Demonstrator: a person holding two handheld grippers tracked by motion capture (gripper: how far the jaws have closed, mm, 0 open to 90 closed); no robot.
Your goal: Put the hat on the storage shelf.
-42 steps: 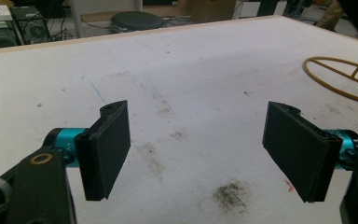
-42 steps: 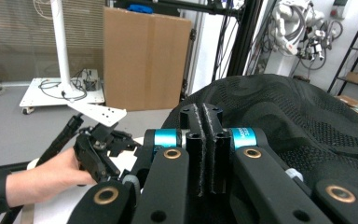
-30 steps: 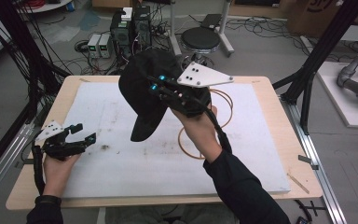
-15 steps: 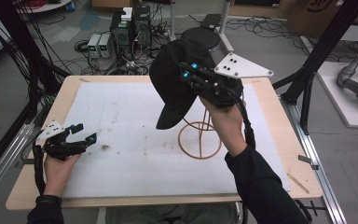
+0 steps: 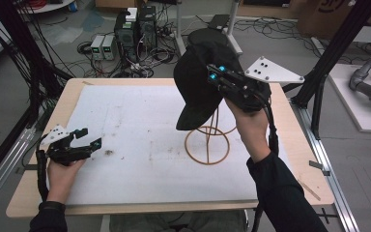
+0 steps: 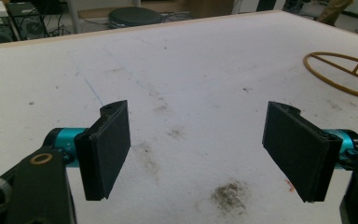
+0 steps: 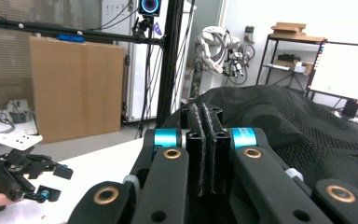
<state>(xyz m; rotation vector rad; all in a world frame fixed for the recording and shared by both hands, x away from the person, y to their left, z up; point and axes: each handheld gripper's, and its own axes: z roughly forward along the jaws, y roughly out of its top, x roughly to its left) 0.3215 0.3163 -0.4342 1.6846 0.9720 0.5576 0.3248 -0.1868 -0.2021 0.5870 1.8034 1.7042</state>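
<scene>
- Black cap (image 5: 200, 77) is raised in the air above a gold wire stand (image 5: 207, 140), which sits right of centre on the white table (image 5: 140, 140).
- Right gripper (image 5: 220, 77), held up in the person's hand, has its jaws pressed together on the cap's fabric.
- Left gripper (image 5: 88, 140) rests low near the table's left edge, jaws spread wide and holding nothing.

Stained table (image 5: 140, 121) (computers (image 5: 135, 29) behind).
</scene>
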